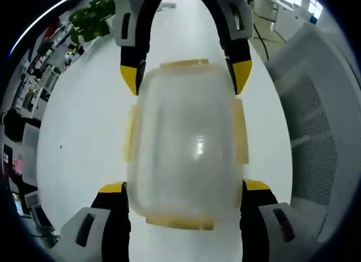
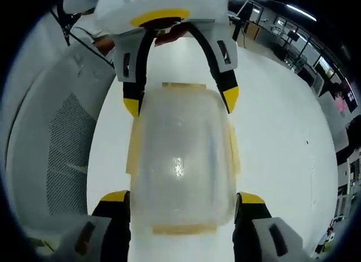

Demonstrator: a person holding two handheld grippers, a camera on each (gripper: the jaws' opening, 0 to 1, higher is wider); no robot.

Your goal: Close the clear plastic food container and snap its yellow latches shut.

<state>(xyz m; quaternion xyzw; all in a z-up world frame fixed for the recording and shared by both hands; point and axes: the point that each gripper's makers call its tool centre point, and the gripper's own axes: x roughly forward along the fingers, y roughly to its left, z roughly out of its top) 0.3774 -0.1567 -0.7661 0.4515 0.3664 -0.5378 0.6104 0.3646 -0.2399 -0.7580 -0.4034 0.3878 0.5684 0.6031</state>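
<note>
Flanking the container [image 1: 186, 149] endwise, both claws; plant [image 1: 93, 17] in left gripper view.

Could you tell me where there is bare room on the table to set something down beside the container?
The white table is bare on the side facing the plant and room, beyond the container's yellow latches. The other side narrows toward the mesh chair. Both container ends are crowded: the left gripper straddles one, the right gripper the other.
</note>
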